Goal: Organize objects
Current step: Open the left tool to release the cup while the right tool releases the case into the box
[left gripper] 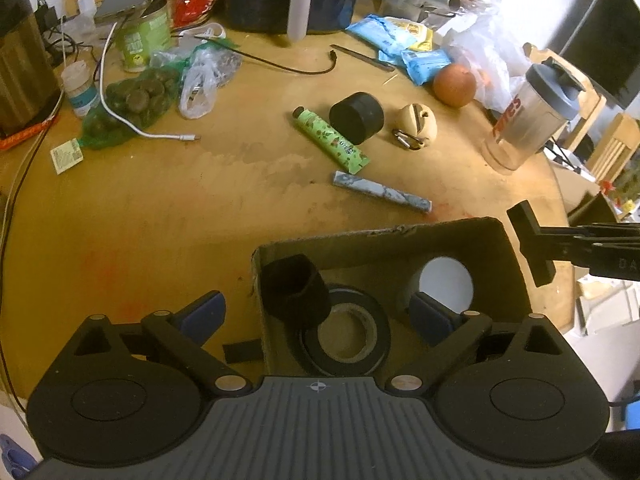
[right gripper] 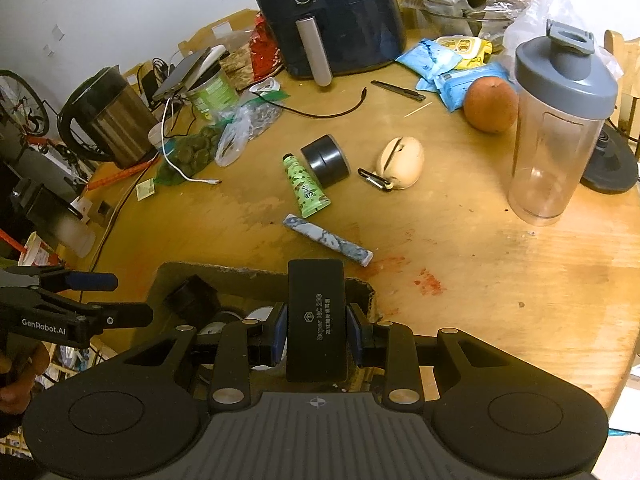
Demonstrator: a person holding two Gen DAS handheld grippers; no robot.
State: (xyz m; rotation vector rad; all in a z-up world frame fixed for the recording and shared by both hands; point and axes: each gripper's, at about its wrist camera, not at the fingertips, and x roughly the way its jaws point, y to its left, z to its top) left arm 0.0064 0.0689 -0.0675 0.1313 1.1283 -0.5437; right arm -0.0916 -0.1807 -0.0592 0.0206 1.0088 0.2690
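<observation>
A cardboard box (left gripper: 460,236) stands at the table's near edge. In it lie a black tape roll (left gripper: 348,336), a white round lid (left gripper: 446,280) and a black hexagonal piece (left gripper: 296,292) resting on the roll. My left gripper (left gripper: 316,316) hangs over the box's left side, jaws wide open, the pads clear of the hexagonal piece. My right gripper (right gripper: 317,338) is shut on a black rectangular case (right gripper: 317,320) above the box's right rim (right gripper: 224,272). On the table beyond lie a green tube (left gripper: 330,140), a black round tin (left gripper: 356,116) and a marbled stick (left gripper: 382,197).
A beige egg-shaped pouch (left gripper: 418,122) with a carabiner, an orange (left gripper: 454,85) and a shaker bottle (left gripper: 528,120) stand to the right. An air fryer (right gripper: 332,16), a kettle (right gripper: 108,116), a green can (left gripper: 146,36), bags and cables crowd the back and left.
</observation>
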